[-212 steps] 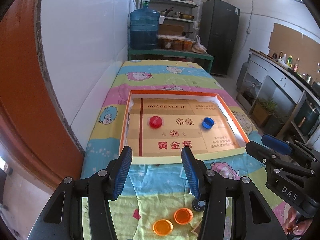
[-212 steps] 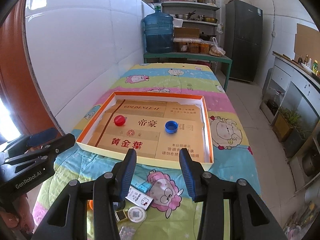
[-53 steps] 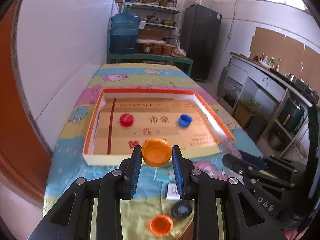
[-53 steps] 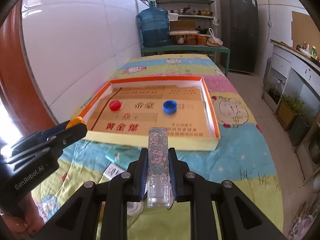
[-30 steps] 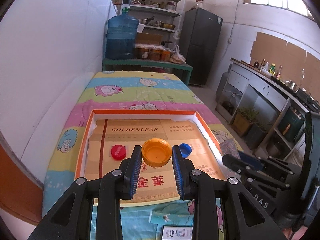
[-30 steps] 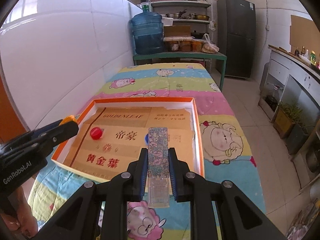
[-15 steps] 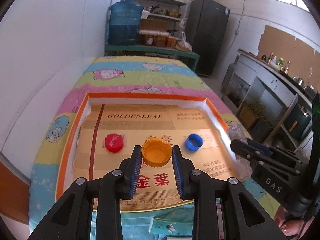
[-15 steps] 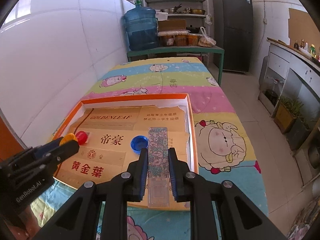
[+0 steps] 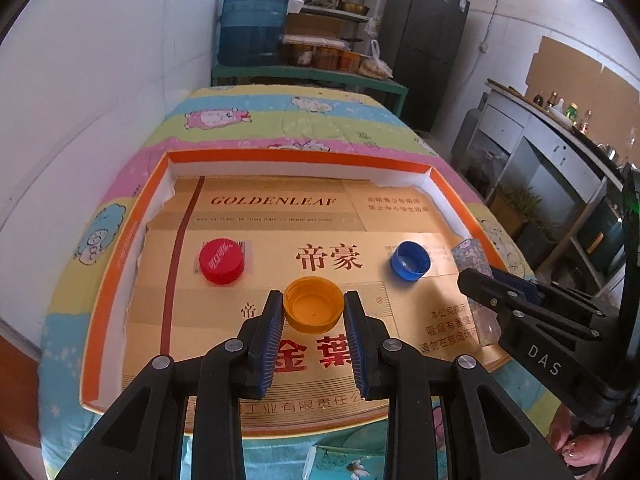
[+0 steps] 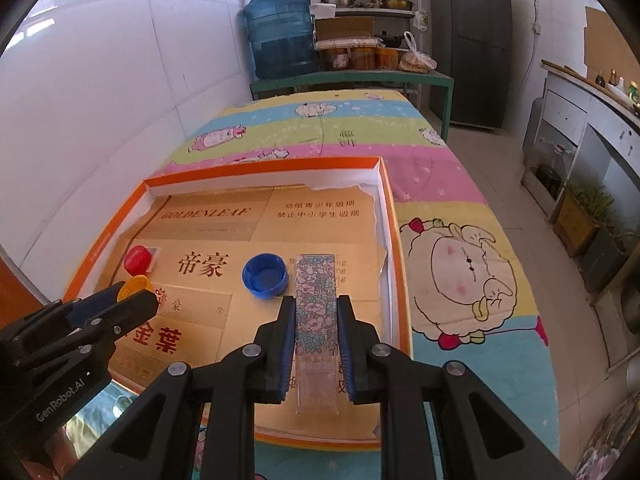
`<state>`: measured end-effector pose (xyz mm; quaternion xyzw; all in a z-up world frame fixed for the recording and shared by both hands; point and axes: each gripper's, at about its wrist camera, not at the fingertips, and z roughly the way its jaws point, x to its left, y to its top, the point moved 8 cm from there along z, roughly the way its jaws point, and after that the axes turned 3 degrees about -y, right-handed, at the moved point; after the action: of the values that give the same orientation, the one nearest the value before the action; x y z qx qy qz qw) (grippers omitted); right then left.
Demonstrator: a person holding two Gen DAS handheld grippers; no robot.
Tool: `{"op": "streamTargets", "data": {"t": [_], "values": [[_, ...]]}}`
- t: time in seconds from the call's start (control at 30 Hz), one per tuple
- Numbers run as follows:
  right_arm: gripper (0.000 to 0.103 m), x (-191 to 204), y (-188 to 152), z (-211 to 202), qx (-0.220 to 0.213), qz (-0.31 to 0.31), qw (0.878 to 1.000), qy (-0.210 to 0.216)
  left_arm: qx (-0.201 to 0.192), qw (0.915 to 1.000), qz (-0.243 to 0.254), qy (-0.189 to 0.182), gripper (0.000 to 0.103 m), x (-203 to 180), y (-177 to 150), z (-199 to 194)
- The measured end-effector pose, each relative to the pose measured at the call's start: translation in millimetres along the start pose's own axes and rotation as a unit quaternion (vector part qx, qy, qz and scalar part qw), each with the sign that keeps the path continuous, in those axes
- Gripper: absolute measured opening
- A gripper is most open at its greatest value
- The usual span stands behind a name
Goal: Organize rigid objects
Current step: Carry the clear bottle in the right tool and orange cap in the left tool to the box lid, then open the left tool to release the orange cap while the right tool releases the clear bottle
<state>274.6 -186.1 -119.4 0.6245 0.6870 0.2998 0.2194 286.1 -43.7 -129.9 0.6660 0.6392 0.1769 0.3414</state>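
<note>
While over tray — left gripper clamps orange cap | right gripper clamps floral box

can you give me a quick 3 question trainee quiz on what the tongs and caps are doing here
1. True or false: the left tongs grip an orange cap.
2. Which cap lies nearer the floral strip in the right tongs? A red B blue
3. Fill in: both loose caps lie inside the orange-rimmed ____.

Key: 1 true. 2 B, the blue cap; the red cap lies farther left. 3 box.
</note>
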Motion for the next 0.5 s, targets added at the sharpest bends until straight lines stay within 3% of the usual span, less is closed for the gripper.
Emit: {"op": "streamTargets", "data": {"t": [0.5], "values": [[0.020, 6, -8, 13, 0.013, -0.013, 1.000, -0.003, 0.026, 0.9996, -0.010, -0.007, 0.031, 5, -7, 19]]}}
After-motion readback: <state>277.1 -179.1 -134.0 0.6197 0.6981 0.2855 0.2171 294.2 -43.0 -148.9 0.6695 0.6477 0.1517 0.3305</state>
